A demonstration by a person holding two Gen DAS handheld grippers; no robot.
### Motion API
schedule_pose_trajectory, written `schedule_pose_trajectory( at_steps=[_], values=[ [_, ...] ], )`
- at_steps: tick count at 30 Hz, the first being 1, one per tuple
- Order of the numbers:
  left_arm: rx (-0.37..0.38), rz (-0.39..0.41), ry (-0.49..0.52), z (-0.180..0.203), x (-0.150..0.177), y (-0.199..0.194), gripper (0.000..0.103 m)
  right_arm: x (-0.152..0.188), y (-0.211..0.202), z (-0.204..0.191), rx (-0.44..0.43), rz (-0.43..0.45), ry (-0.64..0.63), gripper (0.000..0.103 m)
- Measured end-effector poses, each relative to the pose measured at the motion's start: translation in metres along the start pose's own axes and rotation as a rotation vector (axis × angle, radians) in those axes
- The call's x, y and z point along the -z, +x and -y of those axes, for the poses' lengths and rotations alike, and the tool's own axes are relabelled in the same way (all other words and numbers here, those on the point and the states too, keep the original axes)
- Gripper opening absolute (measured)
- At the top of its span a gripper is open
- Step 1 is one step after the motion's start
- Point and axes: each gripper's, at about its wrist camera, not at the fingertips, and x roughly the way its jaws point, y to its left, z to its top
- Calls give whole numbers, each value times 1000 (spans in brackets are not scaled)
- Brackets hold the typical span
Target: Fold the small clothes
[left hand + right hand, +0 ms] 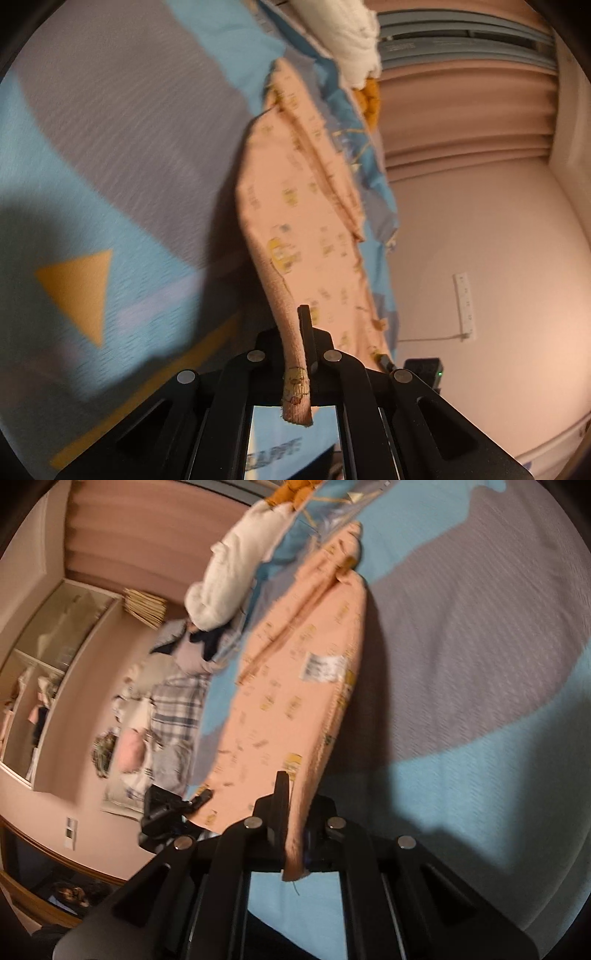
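A small peach garment (306, 206) with yellow cartoon prints hangs lifted above a blue and grey bedspread (122, 122). My left gripper (301, 332) is shut on one edge of it, and the cloth runs down between the fingers. My right gripper (291, 805) is shut on another edge of the same garment (295, 672), whose white label (323, 668) faces the camera. The far end of the garment trails toward the bedspread (480, 646). The left gripper (170, 812) also shows in the right wrist view, at the garment's lower left corner.
A white towel (351, 40) and an orange item (369, 96) lie at the bed's far end. A heap of other clothes (166, 709) lies beside the bed near open shelves (48, 664). Pink curtains (465, 110) and a wall (480, 258) stand behind.
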Motion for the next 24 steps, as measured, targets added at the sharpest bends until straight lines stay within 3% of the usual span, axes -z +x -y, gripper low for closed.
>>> schedule_pose_trajectory(
  at_steps=[10, 17, 24],
  values=[
    [77, 42, 98, 48, -34, 6, 1, -27, -6, -42, -81, 65, -119, 6],
    [101, 110, 129, 70, -82, 13, 1, -82, -5, -74, -101, 168, -188, 6],
    [86, 140, 125, 76, -136, 40, 1, -146, 14, -77, -69, 231, -205, 6]
  ],
)
